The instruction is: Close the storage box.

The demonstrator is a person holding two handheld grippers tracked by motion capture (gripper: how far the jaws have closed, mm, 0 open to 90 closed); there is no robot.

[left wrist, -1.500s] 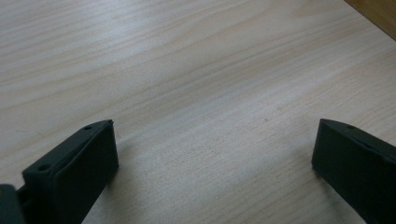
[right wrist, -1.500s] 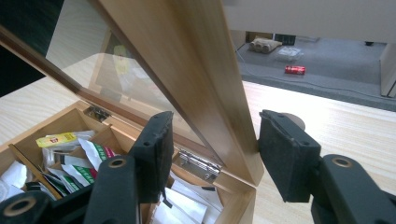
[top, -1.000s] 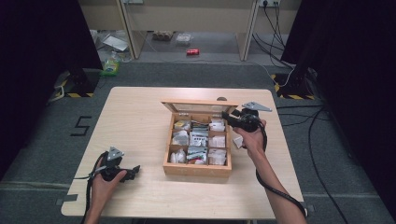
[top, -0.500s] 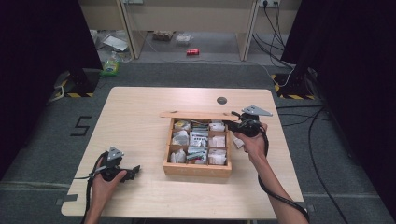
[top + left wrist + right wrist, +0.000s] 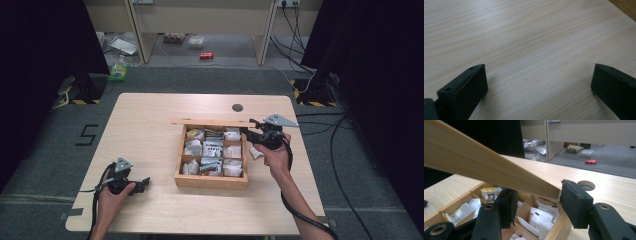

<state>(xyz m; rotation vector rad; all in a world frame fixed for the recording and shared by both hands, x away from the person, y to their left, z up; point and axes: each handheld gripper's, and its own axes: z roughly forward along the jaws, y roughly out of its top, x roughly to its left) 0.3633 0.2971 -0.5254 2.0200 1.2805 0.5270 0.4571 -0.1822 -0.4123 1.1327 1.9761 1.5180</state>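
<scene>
We judge the lid light and stiff; right gripper pinches its corner above the box; left gripper is spread.

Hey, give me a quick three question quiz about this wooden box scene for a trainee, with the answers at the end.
1. True or false: the lid of the wooden box lies flat and shut.
2. Which gripper has the lid's edge between its jaws?
3. What lies under the left gripper: A) packets, B) bare table, C) a can?

Key: 1 false, it is raised. 2 the right gripper. 3 B.
</scene>
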